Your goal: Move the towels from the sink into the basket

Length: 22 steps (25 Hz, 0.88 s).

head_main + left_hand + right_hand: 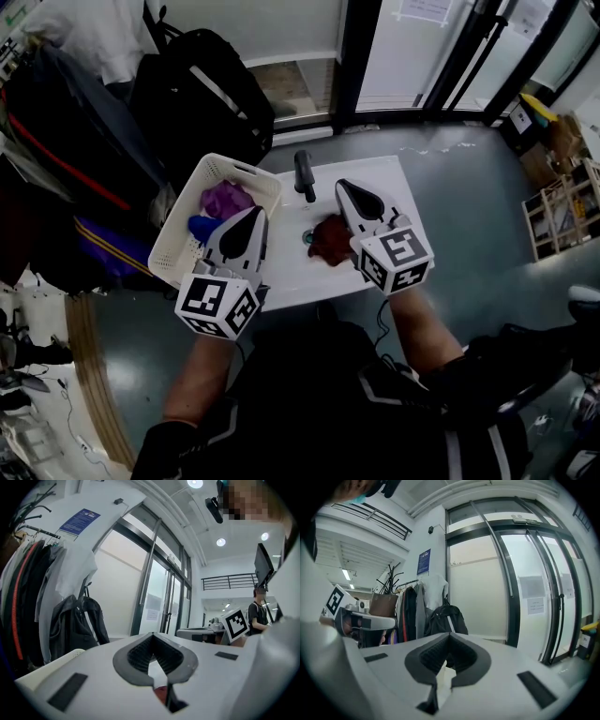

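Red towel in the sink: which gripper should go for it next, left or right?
Right, probably. The right gripper hangs over the sink, beside the red towel; the left gripper sits at the basket edge. Both are shut and empty.

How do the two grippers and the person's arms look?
The left gripper and right gripper are white tapered shells with dark grey tops and ribbed dark pads. Each carries a white cube with black square markers. The person wears a black top.

Black faucet (305,175) upright at sink (370,178) far edge, basket (234,169) top open, backpack (202,84) behind
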Available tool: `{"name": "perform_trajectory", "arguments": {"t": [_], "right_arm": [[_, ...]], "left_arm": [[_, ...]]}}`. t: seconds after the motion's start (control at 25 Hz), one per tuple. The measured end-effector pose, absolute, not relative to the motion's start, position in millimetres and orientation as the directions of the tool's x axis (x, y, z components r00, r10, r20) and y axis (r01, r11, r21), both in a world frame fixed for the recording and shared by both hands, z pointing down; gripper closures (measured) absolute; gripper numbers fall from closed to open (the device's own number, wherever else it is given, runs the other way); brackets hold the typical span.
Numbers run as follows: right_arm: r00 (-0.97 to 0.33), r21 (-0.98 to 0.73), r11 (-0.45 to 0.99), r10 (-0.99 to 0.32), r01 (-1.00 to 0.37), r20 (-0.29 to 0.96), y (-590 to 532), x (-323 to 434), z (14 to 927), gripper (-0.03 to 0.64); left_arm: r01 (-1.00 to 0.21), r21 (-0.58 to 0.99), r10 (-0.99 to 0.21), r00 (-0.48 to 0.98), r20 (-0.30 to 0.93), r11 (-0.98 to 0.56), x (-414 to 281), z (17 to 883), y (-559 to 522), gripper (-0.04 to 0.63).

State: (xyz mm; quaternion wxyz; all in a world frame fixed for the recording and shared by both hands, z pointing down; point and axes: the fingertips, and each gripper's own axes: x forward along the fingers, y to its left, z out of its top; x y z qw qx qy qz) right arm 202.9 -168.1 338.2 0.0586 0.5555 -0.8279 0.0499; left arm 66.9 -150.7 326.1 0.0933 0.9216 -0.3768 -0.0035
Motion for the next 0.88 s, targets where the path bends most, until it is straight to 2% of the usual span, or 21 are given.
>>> {"name": "perform_trajectory", "arguments": {"t": [0.2, 0.32, 0.48, 0.6, 0.88], "right_arm": [[-0.387, -0.018, 0.388, -0.91, -0.921, 0.147, -171.1, 204.8, 338.4, 0.607], [-0.396, -0.02, 0.398, -0.903, -0.917, 0.168, -174.2, 208.6, 348.3, 0.606], [-0.381, -0.041, 0.384, -0.888, -0.922, 0.256, -180.3, 222.1, 382.9, 0.595], [-0.379, -0.07, 0.378, -0.859, -0.923, 0.345, -179.9, 233.2, 418.5, 0.527], [-0.375, -0.083, 0.384, -0.796, -0.92, 0.475, -174.7, 254.2, 481.6, 0.517]], "left_arm": [[-0.688, 0.219, -0.695, 0.717, 0.057, -0.692, 69.5, 330.2, -152.9, 0.592], [-0.686, 0.254, -0.688, 0.719, 0.096, -0.682, 77.2, 345.3, -153.8, 0.592], [-0.692, 0.234, -0.679, 0.72, 0.145, -0.683, 92.1, 365.3, -154.1, 0.592], [-0.697, 0.215, -0.671, 0.717, 0.188, -0.684, 103.2, 383.5, -155.4, 0.592], [-0.704, 0.227, -0.646, 0.709, 0.283, -0.673, 129.6, 428.9, -157.5, 0.592]]}}
